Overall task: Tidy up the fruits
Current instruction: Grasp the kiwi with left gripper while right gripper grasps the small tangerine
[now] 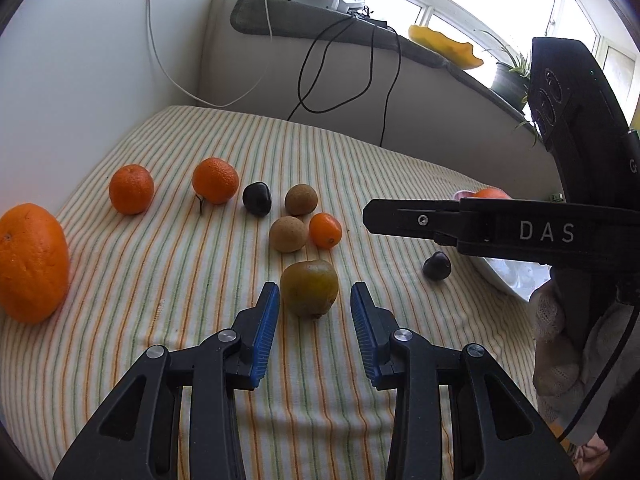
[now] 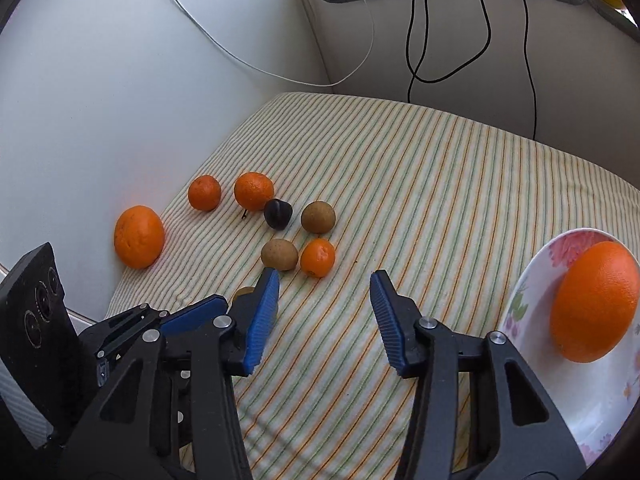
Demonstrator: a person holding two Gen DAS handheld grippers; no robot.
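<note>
Fruits lie on a striped cloth [image 1: 180, 280]. My left gripper [image 1: 315, 298] is open, its blue pads on either side of a greenish-brown fruit [image 1: 309, 288] without touching it. Behind it lie two brown fruits [image 1: 288, 234] [image 1: 301, 199], a small orange [image 1: 325, 230], a dark plum [image 1: 257, 198], two tangerines [image 1: 215, 180] [image 1: 131, 189] and a big orange [image 1: 32, 262]. Another dark plum [image 1: 437, 265] lies to the right. My right gripper [image 2: 325, 286] is open and empty above the cloth. A flowered white plate [image 2: 532, 280] at right holds a large orange [image 2: 595, 301].
A white wall [image 1: 80, 80] bounds the cloth on the left. Cables [image 1: 340, 72] hang from a grey ledge [image 1: 304, 20] behind it. The right gripper's body [image 1: 520, 232] crosses the left wrist view over the plate [image 1: 504, 276]. The left gripper [image 2: 192, 316] sits beside my right fingers.
</note>
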